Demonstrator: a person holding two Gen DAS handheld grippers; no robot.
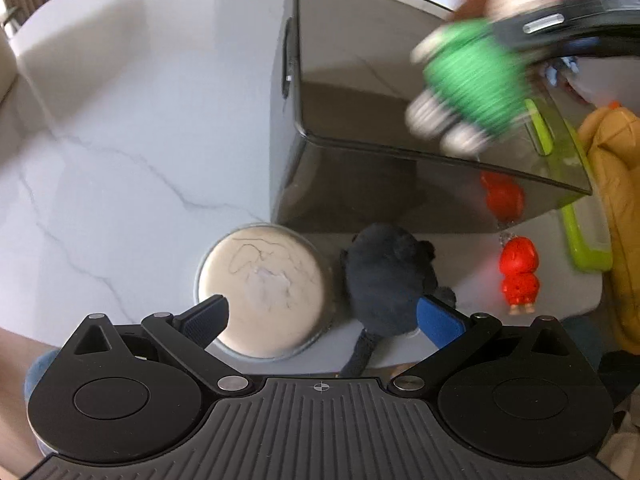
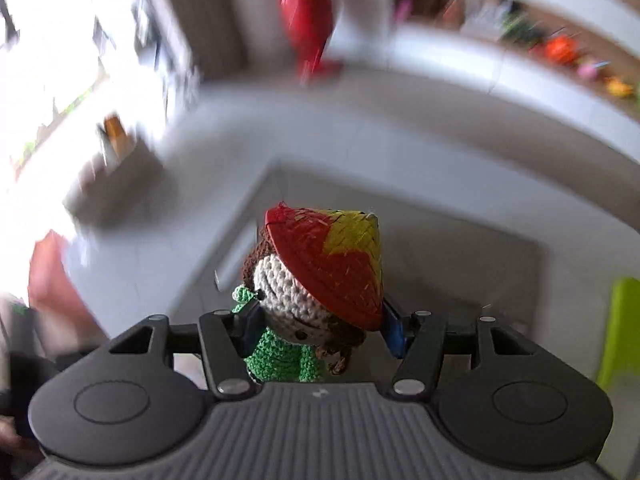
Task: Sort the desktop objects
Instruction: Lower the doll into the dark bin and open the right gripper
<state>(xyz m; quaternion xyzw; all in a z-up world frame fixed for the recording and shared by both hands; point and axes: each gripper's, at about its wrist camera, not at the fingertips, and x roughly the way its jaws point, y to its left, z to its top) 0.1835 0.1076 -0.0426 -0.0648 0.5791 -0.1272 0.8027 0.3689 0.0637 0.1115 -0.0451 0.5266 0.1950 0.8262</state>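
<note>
My right gripper (image 2: 318, 326) is shut on a crochet doll (image 2: 288, 292) with a green body, white face and a red and yellow straw hat (image 2: 336, 256). In the left wrist view the doll (image 1: 472, 80) hangs blurred over the open top of a smoky see-through box (image 1: 296, 60). My left gripper (image 1: 324, 318) is open and low over the table. Its left finger overlaps a round cream-lidded jar (image 1: 264, 288), and its right finger sits at a dark plush toy (image 1: 388, 276). Nothing is gripped between them.
A red figurine (image 1: 518, 276) lies on the white marble table (image 1: 120, 140) right of the plush. Another red shape (image 1: 502, 196) shows through the box wall. A lime-green tray (image 1: 588, 248) and yellow cloth (image 1: 616, 200) lie at the right edge.
</note>
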